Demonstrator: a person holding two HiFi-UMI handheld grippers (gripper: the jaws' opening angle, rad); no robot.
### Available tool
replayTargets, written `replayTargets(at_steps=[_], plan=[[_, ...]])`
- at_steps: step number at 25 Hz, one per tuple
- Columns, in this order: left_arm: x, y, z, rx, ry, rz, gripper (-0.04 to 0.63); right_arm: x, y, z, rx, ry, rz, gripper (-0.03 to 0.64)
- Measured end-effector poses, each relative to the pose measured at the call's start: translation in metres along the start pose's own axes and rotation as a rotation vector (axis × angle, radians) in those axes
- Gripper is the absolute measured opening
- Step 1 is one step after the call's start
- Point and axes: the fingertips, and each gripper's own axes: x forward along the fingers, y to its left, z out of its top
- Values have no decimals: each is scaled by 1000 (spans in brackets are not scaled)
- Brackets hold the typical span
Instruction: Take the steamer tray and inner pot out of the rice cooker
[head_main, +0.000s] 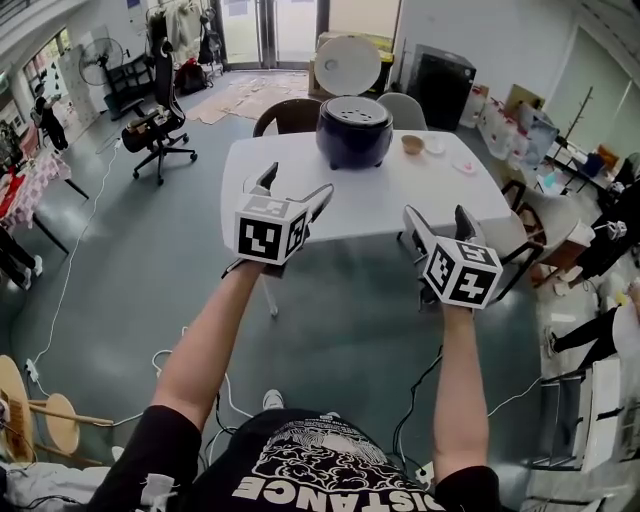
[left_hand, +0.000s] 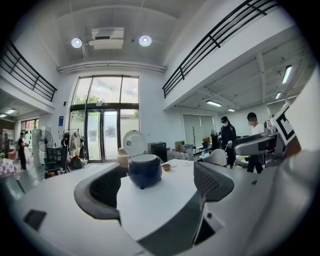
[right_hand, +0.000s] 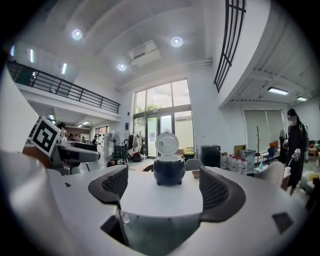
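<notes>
- Left fingers (left_hand: 102, 192) and right fingers (right_hand: 112, 187) gape wide, holding nothing.
- Rice cooker (head_main: 354, 130), lid (head_main: 347, 63) up, sits well ahead on the surface (head_main: 290, 190); I'd approach level and centred.

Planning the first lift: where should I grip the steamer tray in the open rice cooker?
Probably its rim, from above at the near side: the steamer tray sits flat in the open rice cooker, and the raised lid blocks the far side.

A white table (head_main: 340, 200) carries a dark rice cooker (head_main: 354, 132) near its far edge, its lid (head_main: 347, 64) up, and beside it a small brown bowl (head_main: 412, 144) and a pale dish (head_main: 465, 167).
</notes>
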Motion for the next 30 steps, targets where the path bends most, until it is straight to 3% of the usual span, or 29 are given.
replayTargets(at_steps=[15,23,30], plan=[[40,-30,-8,4,19,43,440,17,-57,-18,2,21,34,445],[72,-15,-19,1,19,49,440,54,-64,-24,-15,26,47,445],[131,17,-20,-7,19,53,440,119,-79,-20,-30,39,51,445]])
